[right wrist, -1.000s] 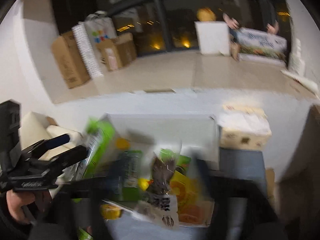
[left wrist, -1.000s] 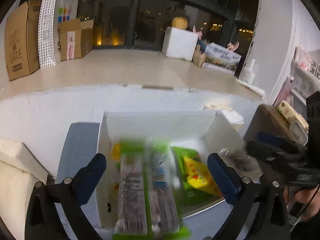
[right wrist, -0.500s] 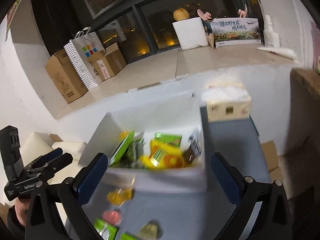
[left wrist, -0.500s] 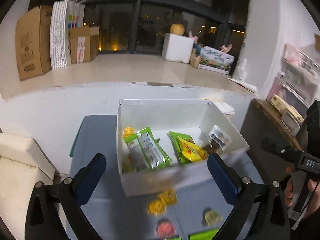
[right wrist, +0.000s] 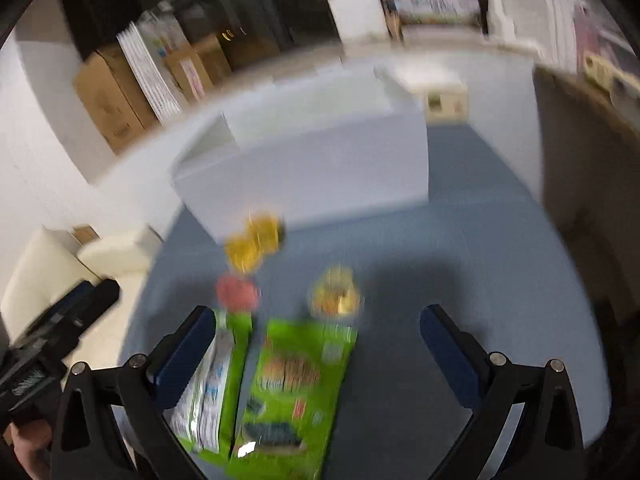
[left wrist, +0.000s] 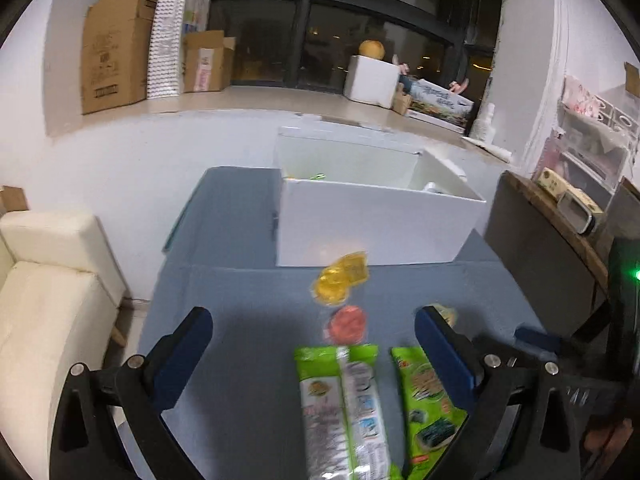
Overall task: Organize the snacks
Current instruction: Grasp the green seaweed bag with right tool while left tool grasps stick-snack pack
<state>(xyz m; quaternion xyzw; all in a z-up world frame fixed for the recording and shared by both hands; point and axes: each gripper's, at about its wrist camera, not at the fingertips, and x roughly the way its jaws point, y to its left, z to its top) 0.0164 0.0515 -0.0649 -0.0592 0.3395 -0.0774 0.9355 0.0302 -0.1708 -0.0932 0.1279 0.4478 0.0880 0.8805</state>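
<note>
Both grippers have pulled back from the white open-topped box (left wrist: 376, 228) since half a second ago, so its contents are now mostly hidden behind the near wall and more loose snacks show on the blue bench (left wrist: 248, 312). The left gripper (left wrist: 312, 354) and right gripper (right wrist: 318, 352) hover with fingers spread wide, holding nothing. Between the box and the grippers lie yellow round jelly packets (left wrist: 340, 280), a pink round packet (left wrist: 347, 323), another yellowish one (right wrist: 337, 298), and two bright green flat snack bags (left wrist: 344, 412) (right wrist: 290, 392) side by side. A cream sofa (left wrist: 44, 296) stands left of the bench. The right view is motion-blurred.
</note>
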